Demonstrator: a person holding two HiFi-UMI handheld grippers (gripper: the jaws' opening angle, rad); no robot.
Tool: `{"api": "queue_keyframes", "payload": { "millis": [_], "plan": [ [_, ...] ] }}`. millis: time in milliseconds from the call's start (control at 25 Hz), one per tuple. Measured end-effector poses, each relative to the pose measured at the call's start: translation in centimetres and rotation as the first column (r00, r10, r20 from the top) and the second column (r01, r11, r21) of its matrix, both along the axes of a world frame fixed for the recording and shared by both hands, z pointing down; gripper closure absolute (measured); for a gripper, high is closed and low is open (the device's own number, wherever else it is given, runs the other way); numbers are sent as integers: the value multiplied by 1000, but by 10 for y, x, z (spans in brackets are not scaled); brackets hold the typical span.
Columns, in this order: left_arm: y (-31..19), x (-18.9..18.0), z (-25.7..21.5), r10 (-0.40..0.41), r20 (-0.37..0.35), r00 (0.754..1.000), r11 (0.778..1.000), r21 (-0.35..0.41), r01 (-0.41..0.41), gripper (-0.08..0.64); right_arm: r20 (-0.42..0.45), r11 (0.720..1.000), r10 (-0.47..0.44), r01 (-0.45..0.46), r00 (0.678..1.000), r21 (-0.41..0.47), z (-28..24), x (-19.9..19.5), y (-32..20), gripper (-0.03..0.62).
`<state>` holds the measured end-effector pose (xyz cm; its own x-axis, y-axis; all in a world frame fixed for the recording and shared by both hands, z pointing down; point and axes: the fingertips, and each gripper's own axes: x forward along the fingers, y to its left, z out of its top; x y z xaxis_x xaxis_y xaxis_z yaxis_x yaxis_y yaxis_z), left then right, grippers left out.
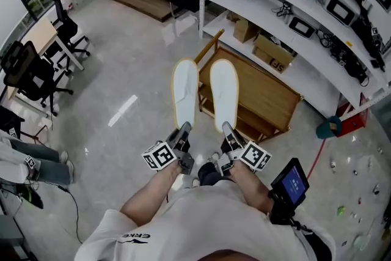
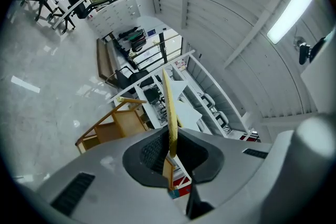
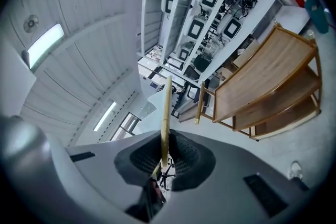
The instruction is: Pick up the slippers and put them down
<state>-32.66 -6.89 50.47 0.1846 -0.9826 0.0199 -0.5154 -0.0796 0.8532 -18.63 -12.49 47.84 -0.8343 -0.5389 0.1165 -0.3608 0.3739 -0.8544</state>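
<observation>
Wooden rack (image 1: 269, 91) on floor, 1 o'clock from person. Two white slippers in air side by side, toes toward 12 o'clock. Left slipper (image 1: 184, 91) clamped at heel in left gripper (image 1: 182, 131). Right slipper (image 1: 224, 93) clamped likewise in right gripper (image 1: 226, 129).

A: What do they look like?
B: Flat, white, yellowish rims (thin edge-on). The left slipper (image 1: 184, 91) and right slipper (image 1: 224, 93) lie level in the air, side by side, apart, each pinched at its near end.
</observation>
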Motion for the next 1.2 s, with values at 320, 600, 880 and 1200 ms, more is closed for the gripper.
{"api": "queue_keyframes", "payload": {
  "millis": [320, 600, 880, 1200],
  "plan": [
    [-76, -19, -4, 47, 14, 999, 999, -3, -47, 528, 34, 999, 53, -53, 998, -5, -3, -13, -73, 560],
    [-143, -17, 4, 102, -4, 995, 994, -33, -102, 528, 59, 993, 114, -111, 992, -46, 7, -7, -132, 560],
    [-200, -10, 15, 126, -22, 992, 991, -39, -127, 528, 56, 991, 121, -117, 991, -63, 21, -7, -176, 560],
    [-234, -12, 30, 200, -47, 979, 976, -76, -203, 528, 53, 979, 182, -176, 982, -106, 29, -13, -200, 560]
  ]
}}
